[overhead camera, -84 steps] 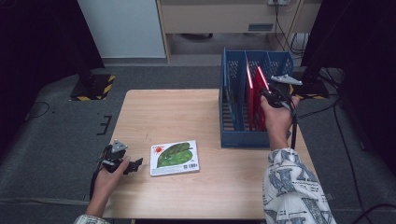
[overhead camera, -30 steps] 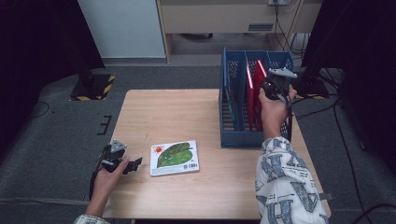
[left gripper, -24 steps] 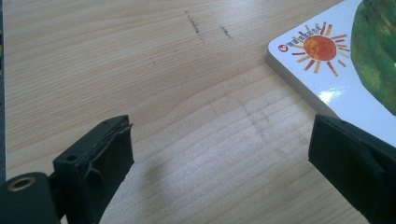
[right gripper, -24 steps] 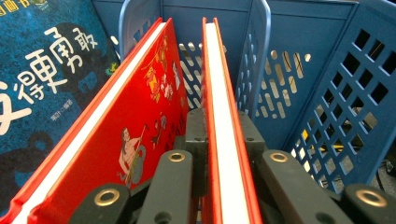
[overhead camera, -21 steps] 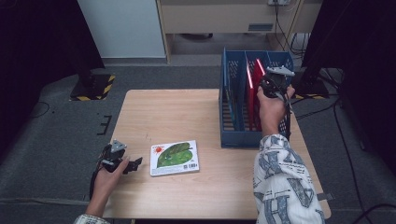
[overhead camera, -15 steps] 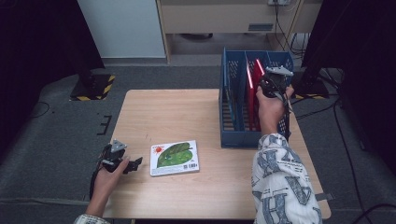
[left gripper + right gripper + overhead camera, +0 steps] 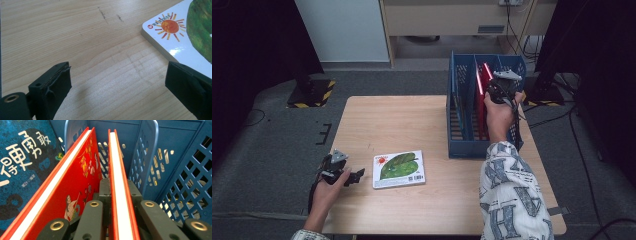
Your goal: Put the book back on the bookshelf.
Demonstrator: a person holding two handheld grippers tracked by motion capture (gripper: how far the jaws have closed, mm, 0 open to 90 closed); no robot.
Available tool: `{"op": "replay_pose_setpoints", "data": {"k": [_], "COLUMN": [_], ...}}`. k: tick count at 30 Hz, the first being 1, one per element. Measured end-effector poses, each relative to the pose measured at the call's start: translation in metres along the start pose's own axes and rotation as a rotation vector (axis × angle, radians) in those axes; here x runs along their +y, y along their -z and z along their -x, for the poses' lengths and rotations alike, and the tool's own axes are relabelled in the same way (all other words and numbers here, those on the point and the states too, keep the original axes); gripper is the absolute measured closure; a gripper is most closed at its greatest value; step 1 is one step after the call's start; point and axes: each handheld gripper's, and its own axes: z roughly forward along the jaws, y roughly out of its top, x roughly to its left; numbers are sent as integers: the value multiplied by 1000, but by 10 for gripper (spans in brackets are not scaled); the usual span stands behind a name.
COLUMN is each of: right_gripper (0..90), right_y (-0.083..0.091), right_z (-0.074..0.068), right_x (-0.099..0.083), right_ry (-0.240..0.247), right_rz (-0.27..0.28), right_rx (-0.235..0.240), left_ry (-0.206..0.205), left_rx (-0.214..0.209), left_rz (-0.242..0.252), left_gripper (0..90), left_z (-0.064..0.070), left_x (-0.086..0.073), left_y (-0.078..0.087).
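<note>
A thin red book [image 7: 121,195] stands upright in a blue file rack [image 7: 462,145] at the far right of a wooden table [image 7: 412,120], its top edge clamped between the jaws of the right hand-held gripper [image 7: 498,92]. In the right gripper view a second red book [image 7: 75,177] leans just beside it on the left, with a dark blue book [image 7: 22,170] carrying white characters beyond that; the rack's perforated divider [image 7: 147,160] rises on the other side. From the high view both red books appear to share the rack's middle compartments, though which slot holds which is hard to make out. A patterned sleeve [image 7: 507,200] reaches up to the rack from the near edge. At the near left, the left hand-held gripper [image 7: 352,176] rests low over the table, jaws wide apart and holding nothing, just beside a picture book [image 7: 399,169] lying flat, its cover showing a green leaf and an orange sun [image 7: 170,26].
</note>
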Motion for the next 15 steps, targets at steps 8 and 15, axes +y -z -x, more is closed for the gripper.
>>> {"op": "replay_pose_setpoints", "data": {"k": [8,15], "right_gripper": [765,730], "right_y": [3,10], "right_z": [0,-2], "right_x": [-2,-4], "right_ry": [9,17], "right_rz": [-4,2], "right_rx": [36,56], "left_ry": [-4,-3], "left_rx": [-1,-3], "left_rz": [-2,1], "left_gripper": [57,57], "left_z": [1,1], "left_x": [0,1], "left_y": [-1,0]}}
